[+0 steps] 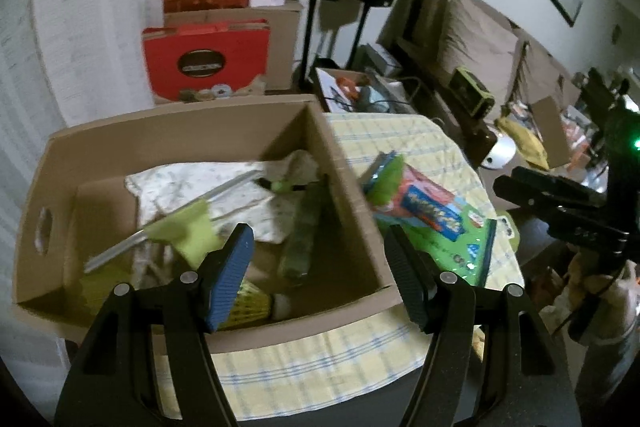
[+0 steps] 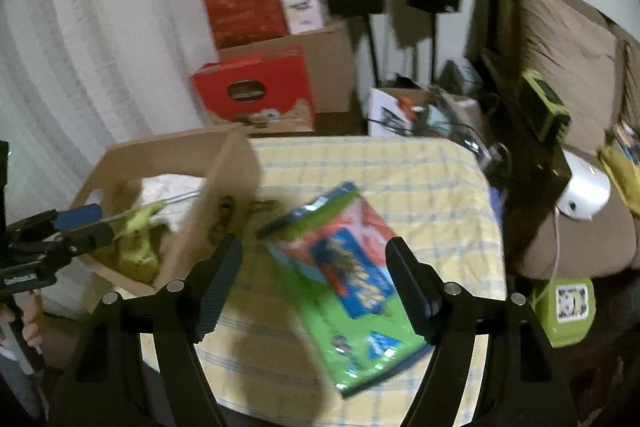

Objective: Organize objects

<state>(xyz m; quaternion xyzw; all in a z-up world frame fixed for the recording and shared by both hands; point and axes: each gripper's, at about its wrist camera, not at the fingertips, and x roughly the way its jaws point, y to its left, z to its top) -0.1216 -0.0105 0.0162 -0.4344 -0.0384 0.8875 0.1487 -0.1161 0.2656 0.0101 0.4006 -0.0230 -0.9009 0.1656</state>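
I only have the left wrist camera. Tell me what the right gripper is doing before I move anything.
Observer: The right gripper is open. The colourful packet shows between its fingers, and neither pad seems to press on it.
Operator: My own gripper finger hides that packet's near end. Report it.
Observer: The near end lies flat on the checked cloth, short of the cloth's front edge.
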